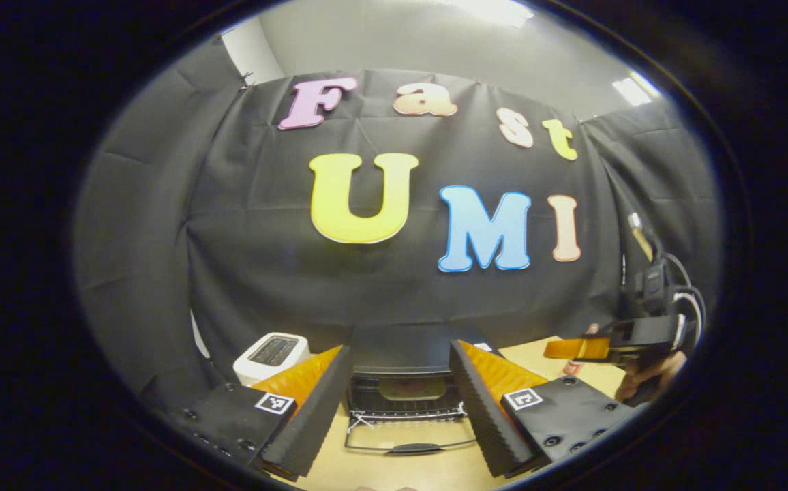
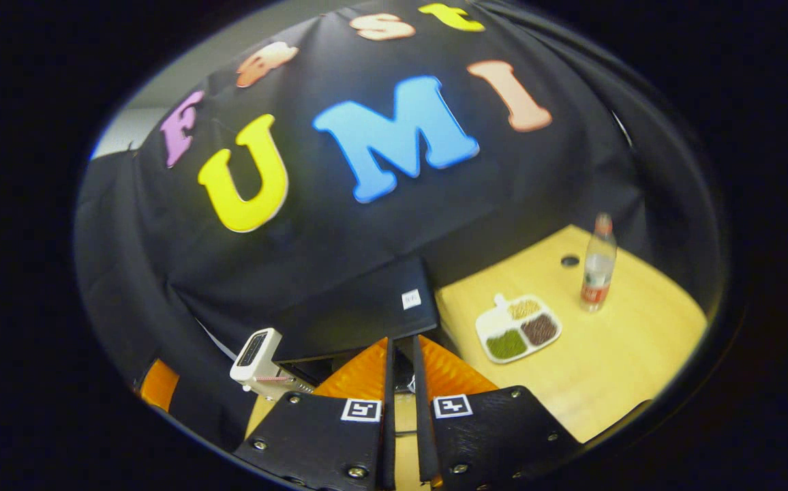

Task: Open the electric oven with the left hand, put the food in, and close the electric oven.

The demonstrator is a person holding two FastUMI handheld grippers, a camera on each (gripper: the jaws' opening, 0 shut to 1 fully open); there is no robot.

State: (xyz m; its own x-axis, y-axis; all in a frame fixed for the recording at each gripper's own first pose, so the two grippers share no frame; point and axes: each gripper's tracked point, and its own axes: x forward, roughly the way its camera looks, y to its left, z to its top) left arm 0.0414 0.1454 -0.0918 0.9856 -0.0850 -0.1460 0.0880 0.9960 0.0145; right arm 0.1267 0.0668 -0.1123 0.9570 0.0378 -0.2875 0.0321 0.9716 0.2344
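The oven (image 1: 404, 368) is sitting at lower centre of the left gripper view, door (image 1: 411, 436) lying open on the wooden bench (image 1: 394, 470), food (image 1: 411, 389) on its wire rack. Left fingers (image 1: 319, 402) are standing spread, ribbed black pads facing. Right fingers (image 2: 428, 402) are nearly pressed together, holding nothing. Risk: a finger snagging the thin door handle.

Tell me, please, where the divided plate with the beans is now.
In the right gripper view the divided plate lies on the wooden table, to the right of the black oven, with the water bottle standing just beyond it.
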